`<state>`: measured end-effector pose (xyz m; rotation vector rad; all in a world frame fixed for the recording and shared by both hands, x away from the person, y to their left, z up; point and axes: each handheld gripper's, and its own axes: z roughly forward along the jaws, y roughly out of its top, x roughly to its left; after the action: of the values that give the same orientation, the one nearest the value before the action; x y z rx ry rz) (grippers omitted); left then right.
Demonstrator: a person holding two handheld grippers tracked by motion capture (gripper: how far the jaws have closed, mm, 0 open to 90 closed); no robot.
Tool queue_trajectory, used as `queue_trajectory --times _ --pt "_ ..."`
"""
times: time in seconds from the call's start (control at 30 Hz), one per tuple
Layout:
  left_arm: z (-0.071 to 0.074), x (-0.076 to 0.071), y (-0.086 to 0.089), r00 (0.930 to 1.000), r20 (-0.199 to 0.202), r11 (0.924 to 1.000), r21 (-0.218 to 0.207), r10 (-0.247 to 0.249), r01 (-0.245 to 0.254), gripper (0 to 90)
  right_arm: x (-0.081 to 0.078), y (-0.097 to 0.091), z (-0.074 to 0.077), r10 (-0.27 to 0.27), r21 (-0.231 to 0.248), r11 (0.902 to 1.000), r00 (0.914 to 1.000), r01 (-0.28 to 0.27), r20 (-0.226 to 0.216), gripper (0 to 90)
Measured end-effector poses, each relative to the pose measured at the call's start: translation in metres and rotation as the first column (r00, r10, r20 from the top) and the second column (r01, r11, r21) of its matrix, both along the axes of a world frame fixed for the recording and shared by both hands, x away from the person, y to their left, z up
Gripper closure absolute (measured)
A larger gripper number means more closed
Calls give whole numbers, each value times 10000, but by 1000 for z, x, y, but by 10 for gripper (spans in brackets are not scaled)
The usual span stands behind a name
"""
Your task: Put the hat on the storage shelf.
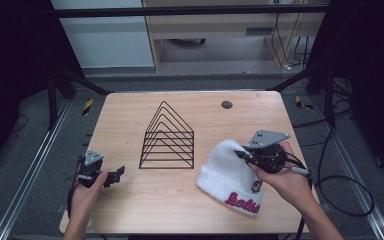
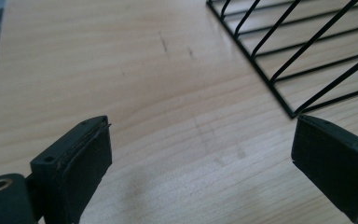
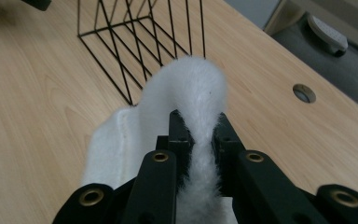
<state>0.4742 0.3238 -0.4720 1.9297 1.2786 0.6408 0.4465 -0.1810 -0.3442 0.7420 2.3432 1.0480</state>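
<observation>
A white knit hat [image 1: 228, 172] with pink lettering on its cuff lies at the table's front right. My right gripper [image 1: 243, 154] is shut on a pinched fold of the hat's crown; in the right gripper view the white hat [image 3: 193, 88] bulges up between the two black jaws of the right gripper [image 3: 199, 128]. A black wire rack [image 1: 168, 137] of triangular frames stands mid-table; its corner [image 2: 289, 56] shows in the left gripper view. My left gripper [image 1: 117, 175] rests low at the front left, open, with bare wood between the jaws of the left gripper [image 2: 200, 154].
The wooden table [image 1: 130, 210] has a round cable hole [image 1: 226, 104] at its back right. Cables [image 1: 340, 195] trail over the floor to the right. Black frame struts rise beyond the table's far edge.
</observation>
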Motion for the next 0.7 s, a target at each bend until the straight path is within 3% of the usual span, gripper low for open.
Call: queue_trajectory --times 0.2,0.37,0.4,0.47,0.6,0.7 --pt "38 -9 -1 9943 928 9977 -377 -531 568 37 -8 10 19 463 132 9988 9986 -467 258 823" --pt "60 -10 -7 9921 1046 9962 -451 -690 740 42 -6 10 38 501 249 9984 9969 -517 599 825" --pt "65 -11 -8 9914 1071 9957 -449 -754 806 43 -3 8 49 488 388 9979 9961 -517 730 826" --pt "73 -12 -12 9889 1194 9943 -485 -881 944 43 -3 7 52 507 442 9975 9955 -543 798 827" --pt "95 -14 -26 9814 1388 9870 -730 -1324 1435 43 4 3 75 404 861 9950 9928 -503 1130 829" --pt "106 -15 -33 9771 1496 9846 -655 -1512 1624 42 8 2 88 289 1110 9928 9904 -441 1355 829"
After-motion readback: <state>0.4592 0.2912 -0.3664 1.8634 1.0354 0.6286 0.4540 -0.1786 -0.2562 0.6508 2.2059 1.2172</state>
